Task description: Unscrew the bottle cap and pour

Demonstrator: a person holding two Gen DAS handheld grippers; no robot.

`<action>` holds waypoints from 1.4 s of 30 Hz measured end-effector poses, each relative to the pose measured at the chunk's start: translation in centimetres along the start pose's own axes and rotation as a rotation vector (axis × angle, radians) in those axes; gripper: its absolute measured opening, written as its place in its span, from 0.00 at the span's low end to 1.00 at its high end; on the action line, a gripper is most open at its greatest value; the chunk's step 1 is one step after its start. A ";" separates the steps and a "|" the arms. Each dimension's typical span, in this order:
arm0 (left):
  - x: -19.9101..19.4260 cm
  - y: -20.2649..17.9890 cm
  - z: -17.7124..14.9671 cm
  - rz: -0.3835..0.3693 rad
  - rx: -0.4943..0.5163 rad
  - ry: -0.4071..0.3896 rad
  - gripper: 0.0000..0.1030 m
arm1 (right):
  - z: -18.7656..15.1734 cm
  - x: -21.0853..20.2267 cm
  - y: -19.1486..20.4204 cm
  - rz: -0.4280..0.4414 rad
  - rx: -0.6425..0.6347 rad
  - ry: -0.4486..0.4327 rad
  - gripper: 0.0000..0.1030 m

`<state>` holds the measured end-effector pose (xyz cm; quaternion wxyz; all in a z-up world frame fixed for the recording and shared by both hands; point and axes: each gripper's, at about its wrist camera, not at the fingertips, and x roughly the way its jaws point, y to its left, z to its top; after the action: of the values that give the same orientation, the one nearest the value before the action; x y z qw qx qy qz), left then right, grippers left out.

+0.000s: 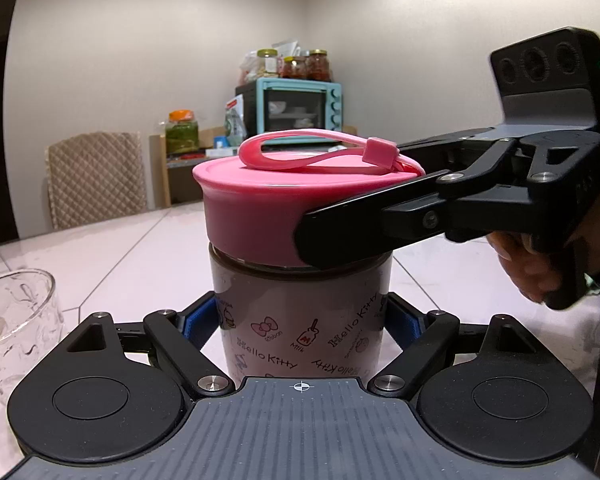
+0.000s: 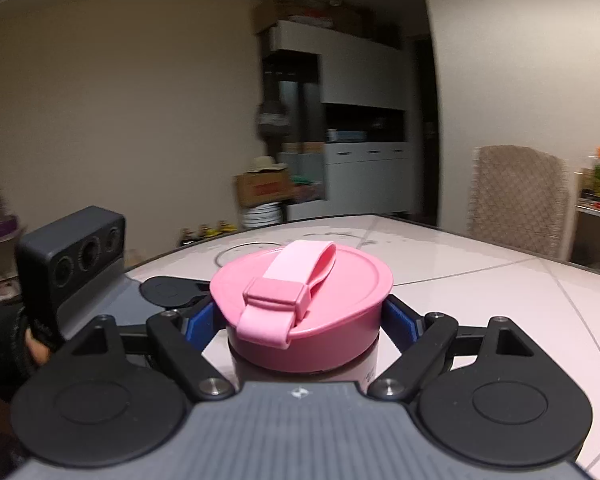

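Observation:
A Hello Kitty bottle (image 1: 300, 320) with dark liquid stands upright on the white table. Its wide pink cap (image 1: 252, 208) carries a pink strap loop (image 1: 300, 152). My left gripper (image 1: 300, 320) is shut on the bottle's body, blue pads pressing both sides. My right gripper (image 1: 340, 224) comes in from the right and is shut on the pink cap (image 2: 300, 304); its blue pads (image 2: 400, 320) press the cap's two sides in the right wrist view. The left gripper's body (image 2: 76, 256) shows at the left of that view. A clear glass (image 1: 12, 320) stands left of the bottle.
The white tiled table (image 1: 120, 248) stretches behind the bottle. A quilted chair back (image 1: 96, 176) stands at its far edge. A shelf with a blue toaster oven (image 1: 296, 108) and jars is against the back wall. A hand (image 1: 532, 268) holds the right gripper's handle.

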<state>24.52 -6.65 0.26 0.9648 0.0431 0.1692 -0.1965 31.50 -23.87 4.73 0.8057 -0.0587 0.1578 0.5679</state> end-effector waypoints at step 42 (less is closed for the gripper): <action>-0.1 0.5 0.0 -0.003 0.003 0.001 0.87 | -2.0 -1.4 7.1 -0.392 0.134 -0.104 0.96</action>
<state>24.62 -6.10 0.30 0.9644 0.0442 0.1697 -0.1979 24.03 -23.25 3.88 0.9098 -0.0051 0.1389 0.3910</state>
